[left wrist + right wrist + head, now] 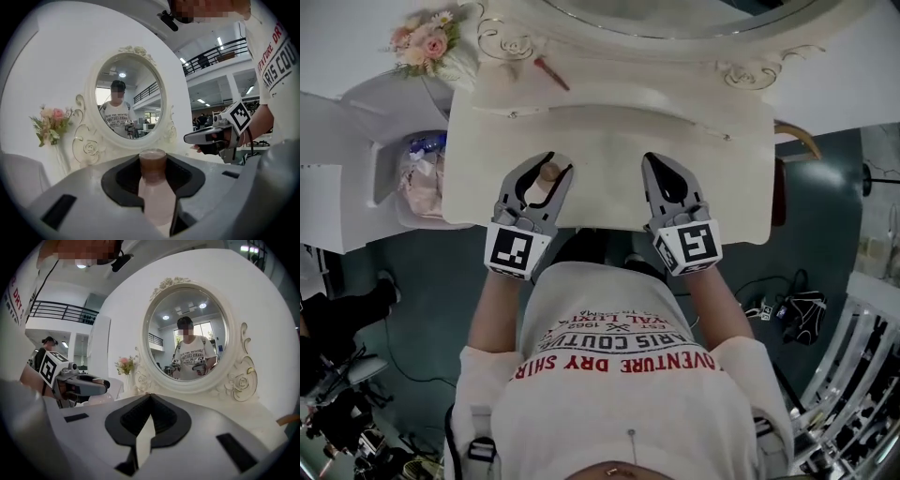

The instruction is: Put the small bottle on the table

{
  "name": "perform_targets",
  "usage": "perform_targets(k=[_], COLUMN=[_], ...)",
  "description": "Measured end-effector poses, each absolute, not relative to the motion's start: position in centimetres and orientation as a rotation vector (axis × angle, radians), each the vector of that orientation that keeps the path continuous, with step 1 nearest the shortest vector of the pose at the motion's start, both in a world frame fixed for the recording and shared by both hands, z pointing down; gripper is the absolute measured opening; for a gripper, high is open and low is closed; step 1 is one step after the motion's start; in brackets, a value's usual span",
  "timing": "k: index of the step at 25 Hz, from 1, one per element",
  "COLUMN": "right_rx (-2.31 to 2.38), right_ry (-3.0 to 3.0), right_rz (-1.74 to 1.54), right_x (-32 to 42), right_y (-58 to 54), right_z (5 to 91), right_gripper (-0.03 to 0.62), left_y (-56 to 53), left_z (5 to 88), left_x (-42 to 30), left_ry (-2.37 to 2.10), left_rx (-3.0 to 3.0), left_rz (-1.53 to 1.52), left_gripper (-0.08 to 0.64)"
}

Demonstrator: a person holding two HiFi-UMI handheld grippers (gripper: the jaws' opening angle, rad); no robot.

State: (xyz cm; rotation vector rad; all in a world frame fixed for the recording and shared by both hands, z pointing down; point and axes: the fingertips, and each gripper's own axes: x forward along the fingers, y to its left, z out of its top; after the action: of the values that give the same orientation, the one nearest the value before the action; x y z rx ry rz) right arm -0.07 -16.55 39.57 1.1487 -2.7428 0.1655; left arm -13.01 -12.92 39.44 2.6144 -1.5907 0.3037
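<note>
The small bottle (153, 187), pale pink in the body with a brown cap, is the only bottle in sight. It stands upright between the two jaws of the left gripper (555, 164), which close on its sides. The cap pokes out past the jaw tips in the left gripper view. In the head view the small bottle (546, 178) shows as a pale patch between the grey jaws, over the front left part of the cream-white table (609, 141) with its carved, curved edge. Whether its base touches the table top cannot be told.

There are two grippers, each grey with black pads and one marker cube at the rear. The right gripper (653, 161) hangs over the front right part of the table, beside the left one and apart from it. Its jaws meet at the tips with nothing between them, as the right gripper view (150, 397) shows.

One oval mirror (126, 93) in an ornate cream frame stands at the back of the table. One bunch of pink and white flowers (422, 42) sits at the back left corner. One thin reddish stick (551, 73) lies on the table near the mirror's base, well apart from both grippers. One clear plastic bag (422, 178) with pinkish contents lies off the table's left edge.
</note>
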Motion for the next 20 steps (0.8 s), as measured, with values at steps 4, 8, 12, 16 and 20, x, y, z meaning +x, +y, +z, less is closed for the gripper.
perform_targets(k=[4,8,12,16,20], right_rx=[1.235,1.268,1.293,1.311,1.308], right_ry=[-2.681,-2.642,-2.614,-2.589,-2.568], right_rz=[0.214,0.239,0.269,0.275,0.269], right_x=[-1.4,-2.5,-3.3,-3.4,-3.3], right_y=[-18.4,-19.5,-20.3,-21.0,-21.4], right_z=[41.6,43.3,44.6,45.6,46.4], right_gripper=[-0.002,-0.002,-0.001,-0.002,-0.002], left_y=[-15.2,-17.1,-18.6,-20.0,-20.9], left_z=[42.9,46.3,49.2,51.4,52.7], left_x=[-14.1,-14.4,-14.2,-13.9,-13.6], left_ry=[-1.478,-1.386,-1.307,-1.257,-1.242], left_rx=[2.638,2.638,2.647,2.643,2.637], left_rz=[0.32,0.363,0.406,0.427,0.416], left_gripper=[0.138,0.138,0.138,0.138,0.138])
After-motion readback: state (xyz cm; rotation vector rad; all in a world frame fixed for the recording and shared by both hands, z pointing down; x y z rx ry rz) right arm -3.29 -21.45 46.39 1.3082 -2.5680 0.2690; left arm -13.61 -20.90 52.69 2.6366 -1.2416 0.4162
